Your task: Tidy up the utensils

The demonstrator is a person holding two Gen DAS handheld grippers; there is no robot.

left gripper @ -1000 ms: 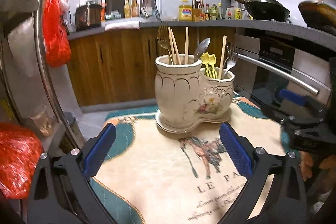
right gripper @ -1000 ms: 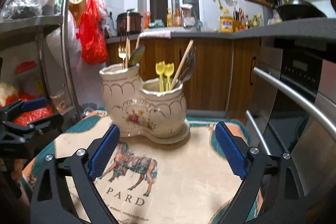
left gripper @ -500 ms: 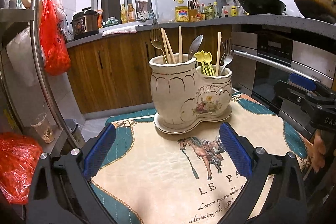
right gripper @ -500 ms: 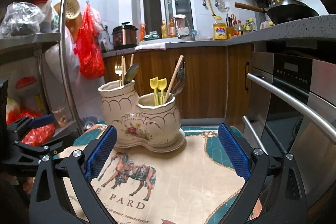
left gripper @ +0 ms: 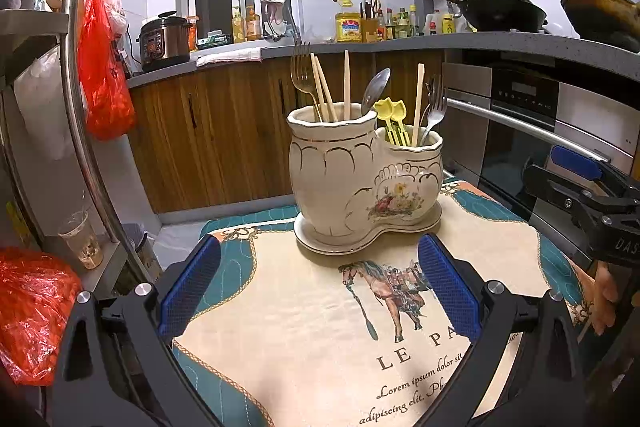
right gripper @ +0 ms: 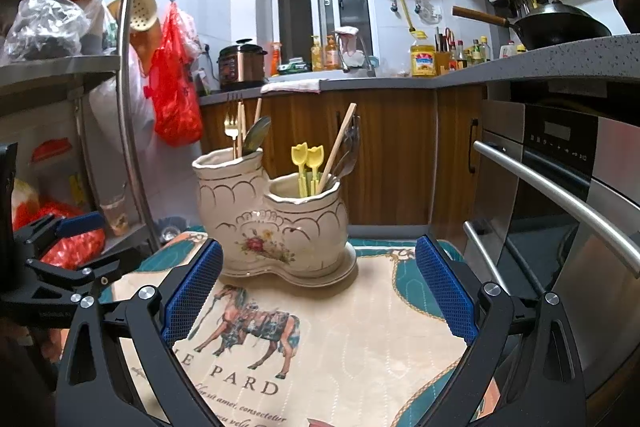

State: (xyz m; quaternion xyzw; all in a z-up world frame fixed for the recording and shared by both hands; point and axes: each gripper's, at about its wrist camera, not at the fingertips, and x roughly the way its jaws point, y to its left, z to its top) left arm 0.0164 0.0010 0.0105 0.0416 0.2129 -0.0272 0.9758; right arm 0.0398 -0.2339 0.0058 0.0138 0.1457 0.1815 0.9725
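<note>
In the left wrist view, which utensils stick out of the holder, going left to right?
Gold fork → wooden chopsticks → single chopstick → silver spoon → yellow picks → another chopstick → silver fork.

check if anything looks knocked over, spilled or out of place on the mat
Nothing stands out. The ceramic utensil holder stands upright on the mat, utensils all inside its two cups. Nothing lies loose or spilled.

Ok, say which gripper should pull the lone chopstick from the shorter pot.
Right, probably. In its own view the shorter pot faces the right gripper, the lone chopstick leaning unobstructed. For the left gripper, the taller pot is nearer. Both are open and empty.
</note>
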